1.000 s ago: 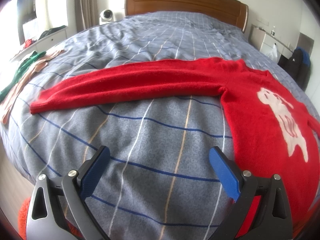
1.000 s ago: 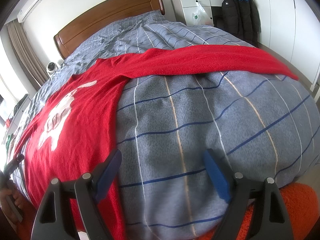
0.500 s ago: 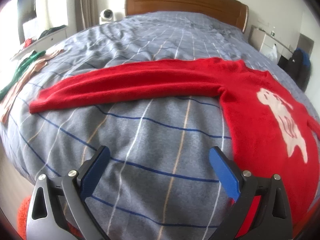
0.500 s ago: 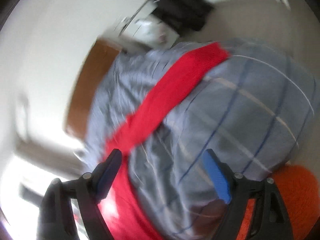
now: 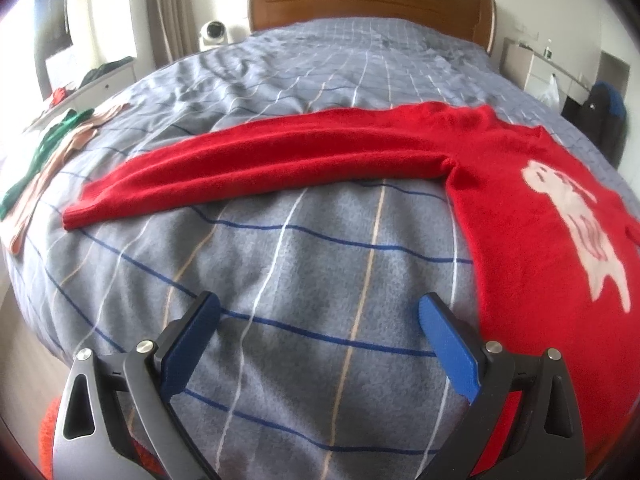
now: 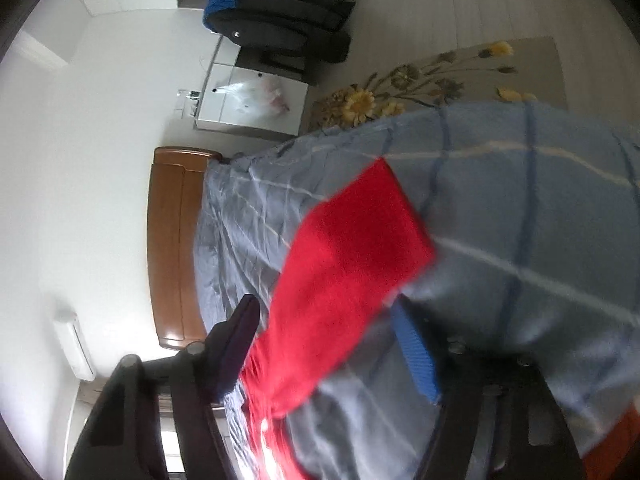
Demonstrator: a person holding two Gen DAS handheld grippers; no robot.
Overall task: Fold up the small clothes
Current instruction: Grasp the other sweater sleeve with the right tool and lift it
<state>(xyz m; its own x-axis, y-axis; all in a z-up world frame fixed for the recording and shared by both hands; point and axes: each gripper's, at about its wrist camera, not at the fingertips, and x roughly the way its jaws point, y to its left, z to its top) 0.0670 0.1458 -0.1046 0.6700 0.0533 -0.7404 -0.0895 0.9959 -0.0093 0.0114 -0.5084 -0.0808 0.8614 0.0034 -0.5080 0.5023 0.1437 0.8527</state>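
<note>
The red sweater (image 5: pixel 532 216) lay flat on the bed (image 5: pixel 320 256), one sleeve stretched out to the side. The left tool (image 5: pixel 318 320) hung over bare blanket, fingers apart, gripping nothing. The right tool (image 6: pixel 326 328), tipped sideways, was spread around the other sleeve's cuff (image 6: pixel 360 232), not clamped.

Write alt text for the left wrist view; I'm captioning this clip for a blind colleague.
A red sweater with a white animal motif lies flat on a grey-blue checked bedspread, one long sleeve stretched out to the left. The open left gripper hovers over bare bedspread in front of it, holding nothing. A wooden headboard stands at the far end.
</note>
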